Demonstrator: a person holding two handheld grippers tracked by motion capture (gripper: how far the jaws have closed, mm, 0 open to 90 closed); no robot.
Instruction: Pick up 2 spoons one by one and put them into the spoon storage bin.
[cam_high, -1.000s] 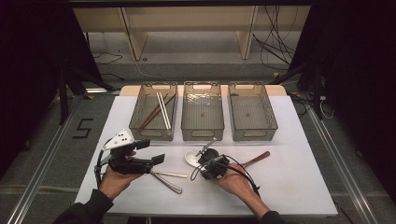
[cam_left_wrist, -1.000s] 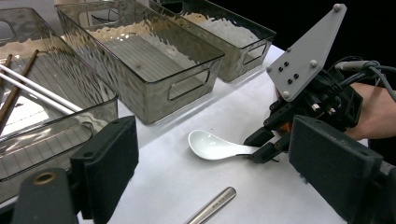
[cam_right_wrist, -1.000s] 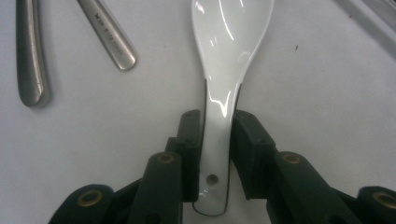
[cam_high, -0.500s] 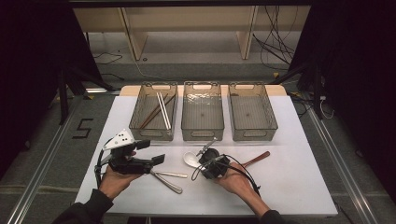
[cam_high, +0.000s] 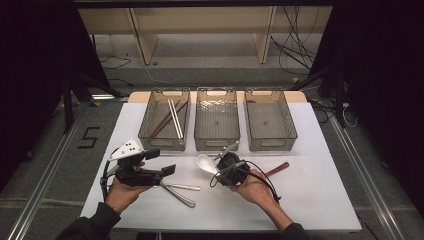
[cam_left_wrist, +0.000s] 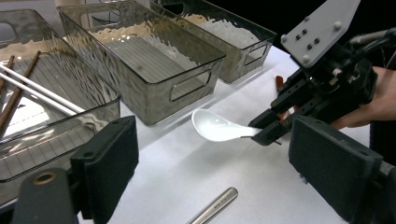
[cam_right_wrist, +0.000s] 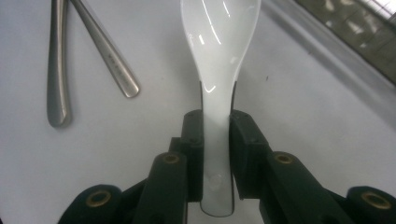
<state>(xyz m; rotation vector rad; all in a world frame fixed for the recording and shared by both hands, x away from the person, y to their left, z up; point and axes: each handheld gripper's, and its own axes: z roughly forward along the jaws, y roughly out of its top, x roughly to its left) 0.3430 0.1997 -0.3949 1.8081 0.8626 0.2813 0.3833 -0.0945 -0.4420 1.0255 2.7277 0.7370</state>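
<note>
Not much has shifted since a second ago: the right gripper has just been closing, and now its jaws pinch the white spoon's handle, bowl sticking out ahead, low over the table. Left gripper hangs wide open, empty, two metal utensils just ahead of it. Chopsticks are already in a bin; spoon, metal pieces and a brown stick look unsorted.
</note>
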